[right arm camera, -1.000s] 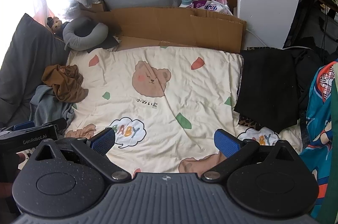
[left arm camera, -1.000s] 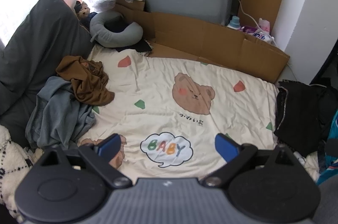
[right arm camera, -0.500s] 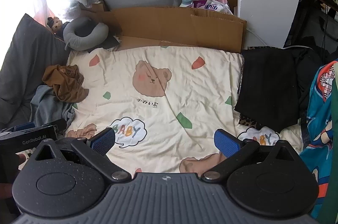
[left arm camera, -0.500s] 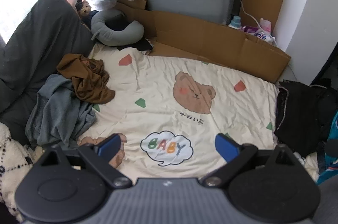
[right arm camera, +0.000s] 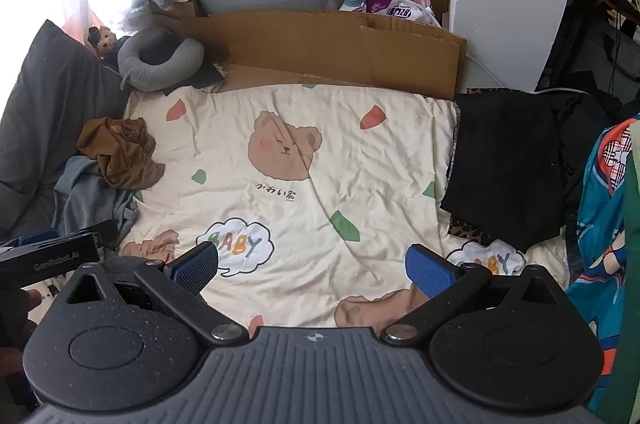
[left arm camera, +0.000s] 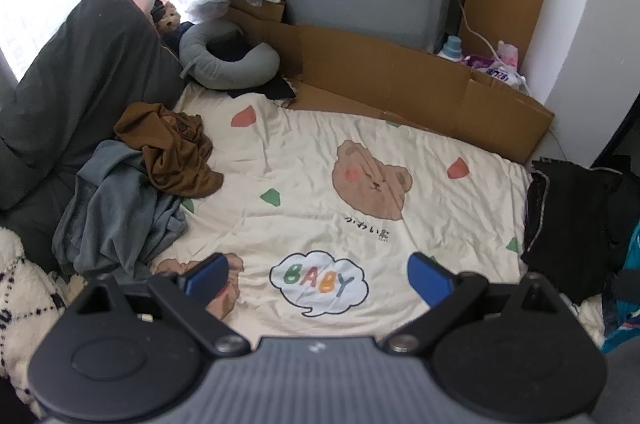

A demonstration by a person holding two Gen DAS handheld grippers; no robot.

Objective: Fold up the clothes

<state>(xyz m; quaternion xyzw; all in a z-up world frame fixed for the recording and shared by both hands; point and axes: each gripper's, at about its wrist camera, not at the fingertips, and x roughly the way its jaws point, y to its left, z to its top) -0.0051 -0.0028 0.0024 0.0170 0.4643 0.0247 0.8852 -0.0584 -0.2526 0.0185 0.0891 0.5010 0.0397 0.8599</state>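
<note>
Two crumpled garments show in the left wrist view: a brown garment [left arm camera: 172, 152] lying on a grey garment [left arm camera: 116, 216] at the bed's [left arm camera: 440, 208] left edge; the left gripper [left arm camera: 318, 274] hovers with jaws wide apart, empty. From the right wrist, the right gripper [right arm camera: 312, 266] likewise gapes empty above the bed; a black garment [right arm camera: 508, 168] lies flat at its right edge.

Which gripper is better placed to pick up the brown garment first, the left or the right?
Probably the left. The brown garment lies at the bed's left edge, nearer the left gripper, open and empty; the right gripper faces the middle.
</note>
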